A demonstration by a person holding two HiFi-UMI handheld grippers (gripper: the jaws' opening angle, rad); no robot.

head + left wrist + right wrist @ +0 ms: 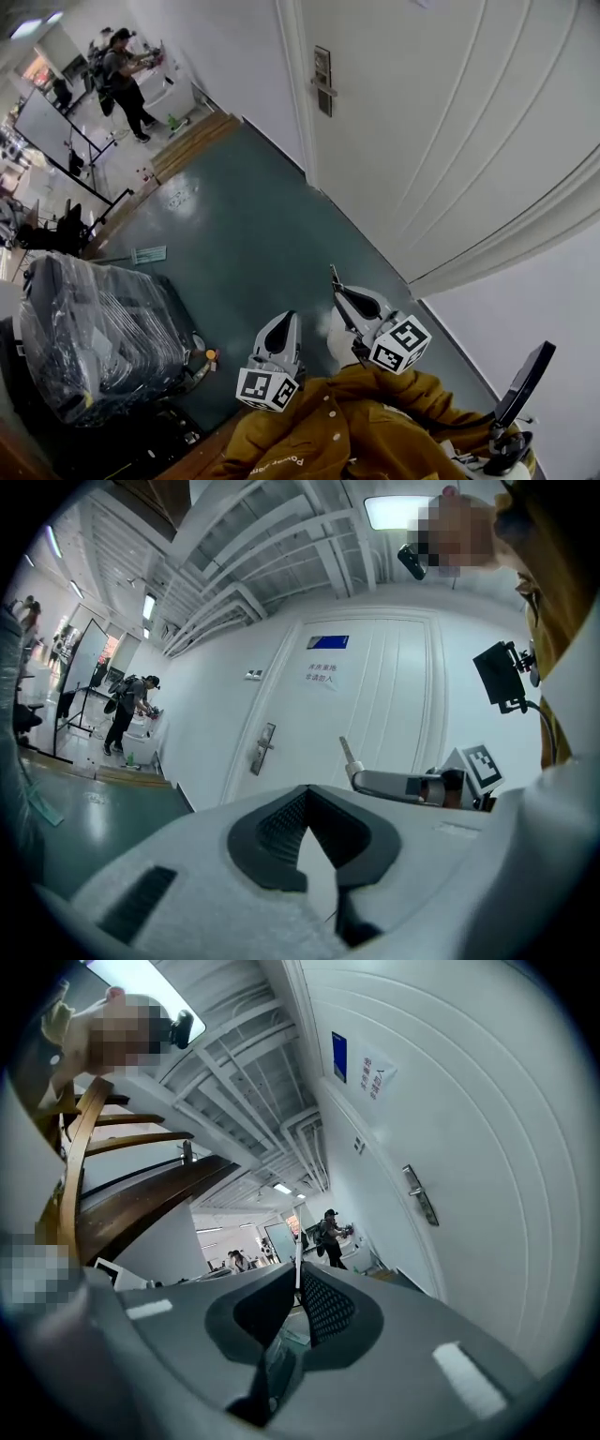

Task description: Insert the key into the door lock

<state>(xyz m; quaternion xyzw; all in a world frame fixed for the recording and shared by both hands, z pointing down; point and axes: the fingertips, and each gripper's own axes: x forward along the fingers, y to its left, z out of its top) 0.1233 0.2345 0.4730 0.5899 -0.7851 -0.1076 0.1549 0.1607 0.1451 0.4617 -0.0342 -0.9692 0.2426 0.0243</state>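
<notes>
- The right gripper (pixel 341 294), a grey two-jaw tool with a cube of black-and-white square markers, was clenched on a slim silver metal key (pixel 334 279).
- In the right gripper view, its dark ribbed pads (pixel 323 1305) pressed together on the key (pixel 298 1267). The key showed edge-on as a thin pale blade standing out past the fingertips of that gripper (pixel 298 1285).
- In the left gripper view, the key (pixel 347 753) jutted up and to the left from the right gripper (pixel 361 778), slanted towards the door.
- The silver metal lock plate with its lever handle (pixel 322 81) sat on the white panelled door (pixel 450 122). It was well apart from the key, far up the head view from the key's tip.
- In the right gripper view, the lock plate (pixel 421 1194) lay above and to the right of the key, with bare door between them.
- The left gripper (pixel 284 322), the same grey build with its own marker cube, was held just beside the right one, low over the dark teal floor (pixel 244 234).
- In its own view, the left gripper (pixel 306 795) had its jaws closed tip to tip, with nothing between them.
- A black suitcase wrapped in clear plastic (pixel 98 337) stood on the floor at the left.
- A person in dark clothes (pixel 122 80) stood far off, near the end of the wall.
</notes>
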